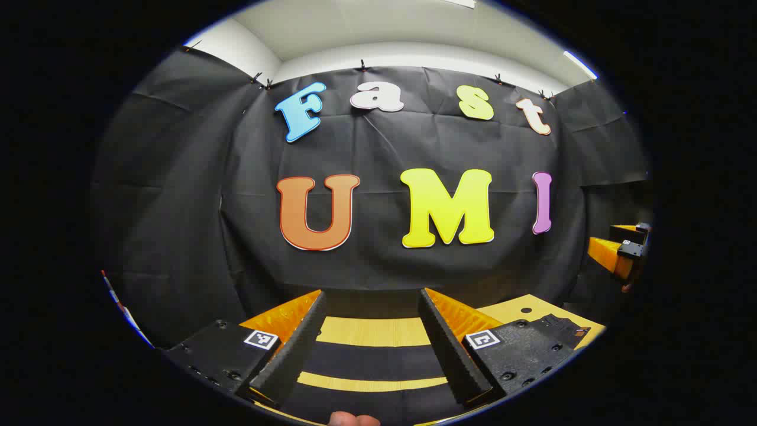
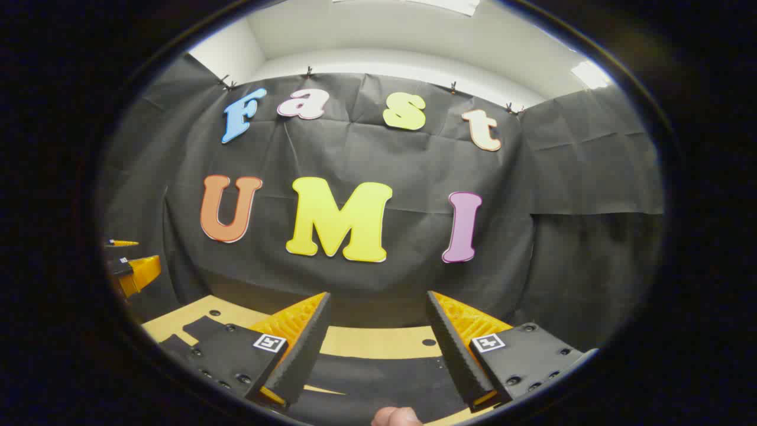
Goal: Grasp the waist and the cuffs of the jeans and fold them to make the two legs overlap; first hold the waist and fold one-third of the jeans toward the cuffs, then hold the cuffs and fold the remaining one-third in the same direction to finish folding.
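Wooden table [image 1: 532,310] | dark jeans [image 1: 372,361] lie below both jaws | left gripper [image 1: 372,337] released | right gripper [image 2: 378,343] released

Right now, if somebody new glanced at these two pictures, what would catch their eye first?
Most likely the open left gripper low in the left gripper view, its two fingers spread wide and holding nothing. Between and below them dark jeans lie in bands across a pale wooden table. The right gripper gapes the same way low in the right gripper view, over that dark cloth.
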A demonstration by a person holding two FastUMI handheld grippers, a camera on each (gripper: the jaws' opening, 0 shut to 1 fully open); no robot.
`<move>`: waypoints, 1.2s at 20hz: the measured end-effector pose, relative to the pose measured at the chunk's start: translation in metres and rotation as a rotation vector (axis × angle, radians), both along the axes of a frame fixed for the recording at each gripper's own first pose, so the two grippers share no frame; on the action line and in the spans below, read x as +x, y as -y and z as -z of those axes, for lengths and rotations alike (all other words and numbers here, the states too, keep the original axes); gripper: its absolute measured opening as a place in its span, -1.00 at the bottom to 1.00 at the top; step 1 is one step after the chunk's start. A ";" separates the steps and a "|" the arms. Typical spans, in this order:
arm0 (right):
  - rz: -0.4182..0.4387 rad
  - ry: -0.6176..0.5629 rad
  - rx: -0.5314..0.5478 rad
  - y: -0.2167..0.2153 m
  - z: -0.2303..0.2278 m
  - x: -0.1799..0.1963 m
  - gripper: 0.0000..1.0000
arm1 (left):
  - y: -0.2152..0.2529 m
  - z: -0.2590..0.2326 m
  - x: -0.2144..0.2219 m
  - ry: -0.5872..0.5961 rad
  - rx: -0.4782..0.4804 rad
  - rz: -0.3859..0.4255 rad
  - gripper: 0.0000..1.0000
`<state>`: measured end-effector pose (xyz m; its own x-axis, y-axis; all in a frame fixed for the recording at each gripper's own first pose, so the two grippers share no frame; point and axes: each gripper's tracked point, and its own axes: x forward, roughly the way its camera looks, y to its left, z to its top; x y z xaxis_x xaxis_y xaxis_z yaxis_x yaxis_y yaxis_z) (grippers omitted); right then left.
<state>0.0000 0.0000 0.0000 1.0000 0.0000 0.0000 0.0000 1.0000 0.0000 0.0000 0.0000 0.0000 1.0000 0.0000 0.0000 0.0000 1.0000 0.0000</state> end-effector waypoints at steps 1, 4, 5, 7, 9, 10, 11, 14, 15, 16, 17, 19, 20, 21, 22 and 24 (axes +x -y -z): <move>0.000 0.005 -0.003 0.000 -0.002 0.003 0.94 | 0.003 0.000 0.002 0.002 -0.004 0.007 0.98; -0.010 0.001 0.002 -0.002 0.001 0.011 0.95 | 0.008 0.006 0.007 -0.008 0.006 0.009 0.98; -0.010 0.000 -0.004 -0.002 0.001 0.012 0.96 | 0.008 0.006 0.008 -0.011 0.005 0.010 0.97; -0.003 0.012 -0.020 0.001 0.000 0.014 0.94 | 0.008 0.010 0.012 -0.016 0.006 0.004 0.98; -0.018 0.008 -0.023 -0.003 0.002 0.017 0.94 | 0.007 0.013 0.014 -0.023 0.003 0.006 0.97; -0.019 0.005 -0.019 -0.002 0.004 0.019 0.95 | 0.009 0.014 0.014 -0.027 0.004 0.006 0.97; -0.022 0.002 -0.015 -0.001 0.004 0.020 0.95 | 0.008 0.014 0.015 -0.028 0.007 0.005 0.97; -0.017 -0.006 -0.014 0.003 0.008 0.022 0.94 | 0.007 0.016 0.017 -0.028 0.010 -0.004 0.98; -0.016 -0.007 -0.014 0.004 0.007 0.024 0.94 | 0.007 0.018 0.019 -0.032 0.011 -0.005 0.98; -0.014 -0.006 -0.015 0.006 0.008 0.025 0.94 | 0.005 0.019 0.019 -0.033 0.016 -0.009 0.97; -0.010 -0.007 -0.016 0.008 0.007 0.026 0.94 | 0.004 0.019 0.020 -0.035 0.024 -0.017 0.98; -0.010 -0.008 -0.016 0.010 0.008 0.028 0.94 | 0.001 0.019 0.021 -0.037 0.028 -0.022 0.98; -0.010 -0.009 -0.019 0.012 0.009 0.029 0.95 | 0.001 0.020 0.022 -0.035 0.029 -0.026 0.98; -0.013 -0.013 -0.021 0.014 0.010 0.030 0.95 | -0.001 0.021 0.022 -0.039 0.029 -0.028 0.98; -0.020 -0.021 -0.030 0.017 0.014 0.030 0.94 | -0.003 0.024 0.022 -0.045 0.026 -0.031 0.98; -0.012 -0.048 -0.047 0.035 0.025 0.033 0.94 | -0.014 0.034 0.021 -0.071 0.005 -0.050 0.97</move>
